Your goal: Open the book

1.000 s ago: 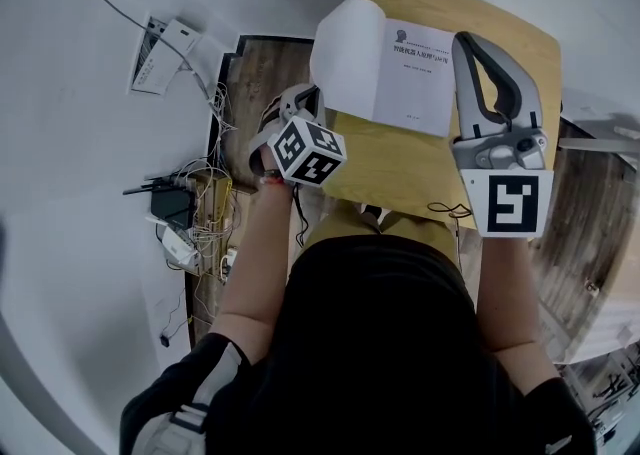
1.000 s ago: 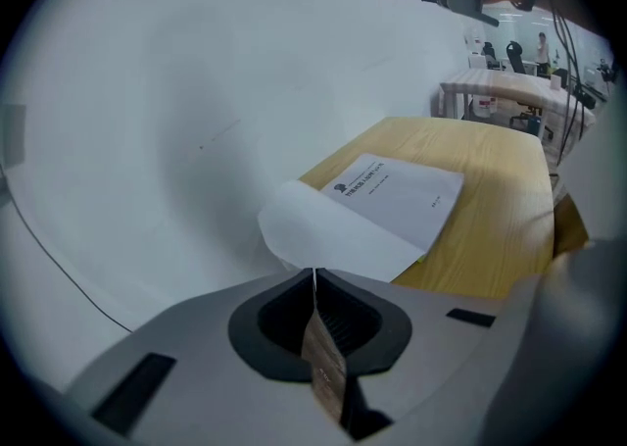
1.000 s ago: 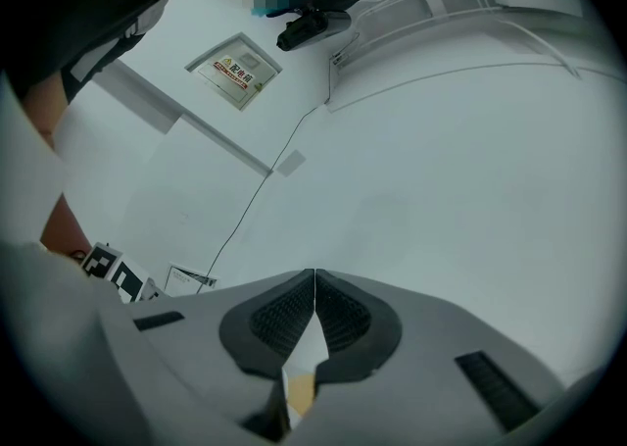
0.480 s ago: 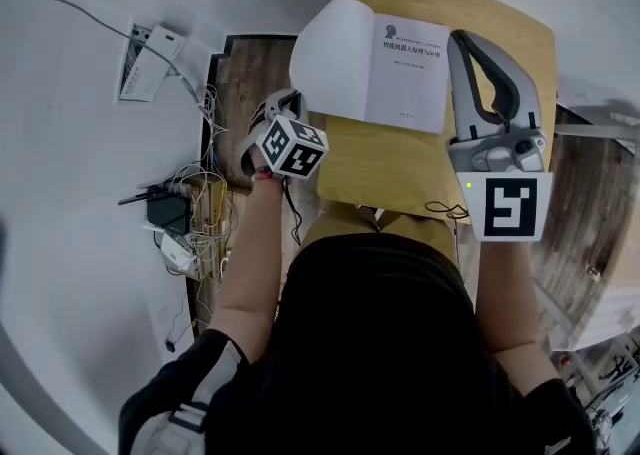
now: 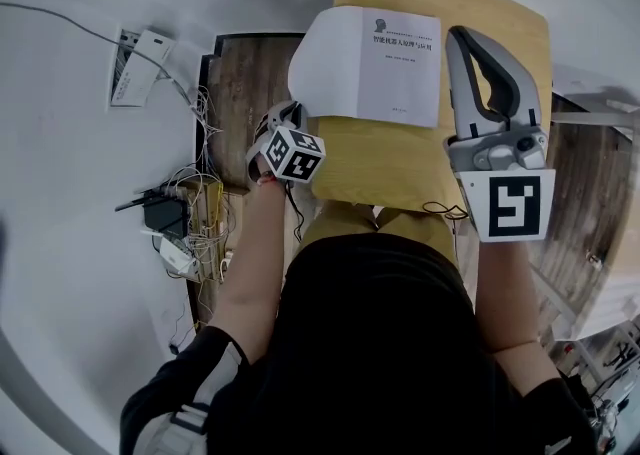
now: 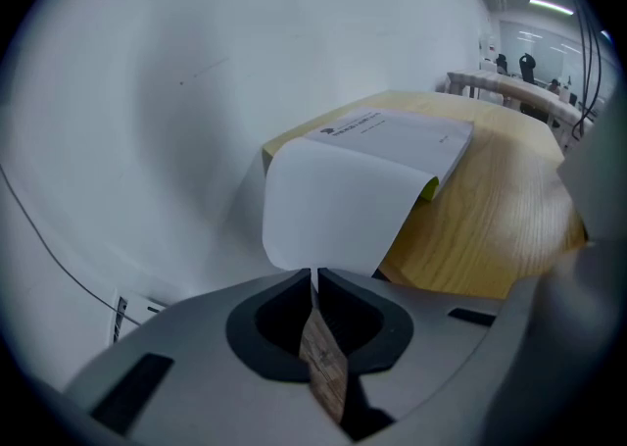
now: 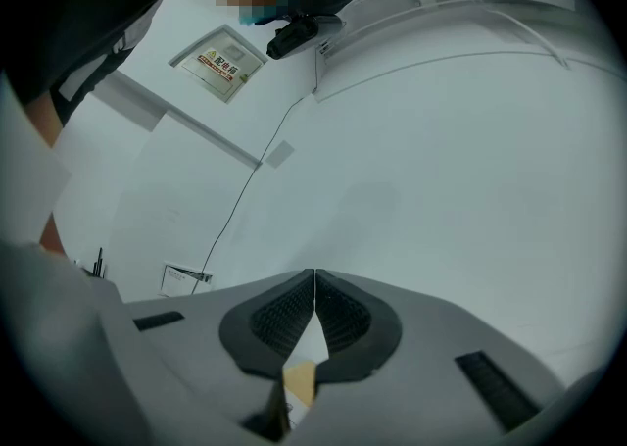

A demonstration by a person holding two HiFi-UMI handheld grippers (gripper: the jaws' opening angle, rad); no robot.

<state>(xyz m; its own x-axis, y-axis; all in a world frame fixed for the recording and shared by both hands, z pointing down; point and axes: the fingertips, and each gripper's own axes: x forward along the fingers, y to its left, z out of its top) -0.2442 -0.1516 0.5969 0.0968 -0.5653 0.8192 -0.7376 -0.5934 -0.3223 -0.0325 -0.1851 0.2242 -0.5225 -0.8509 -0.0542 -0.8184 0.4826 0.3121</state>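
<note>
Wooden table (image 5: 400, 158): carries the book (image 6: 402, 140) towards its far left corner.
Change: the front cover (image 5: 325, 63), which was arched up over the pages a second ago, now lies swung fully to the left. Its outer part overhangs the table edge.
Left gripper (image 6: 313, 277): has sunk below the cover's free edge and is clear of it. Its jaws have just been opening and stand a slit apart with nothing between them.
Right gripper (image 7: 313, 275): jaws together and empty. It lies level just beside the book's right edge; I cannot tell whether it touches the book.
Meaning for the task: the cover looks released and stays down, so the book appears open at its title page (image 5: 398, 93) and the job is all but done.
Writing: a small emblem and lines of Chinese print on the title page, too small to read surely. The wall sign (image 7: 217, 60) has a red band but is illegible.
</note>
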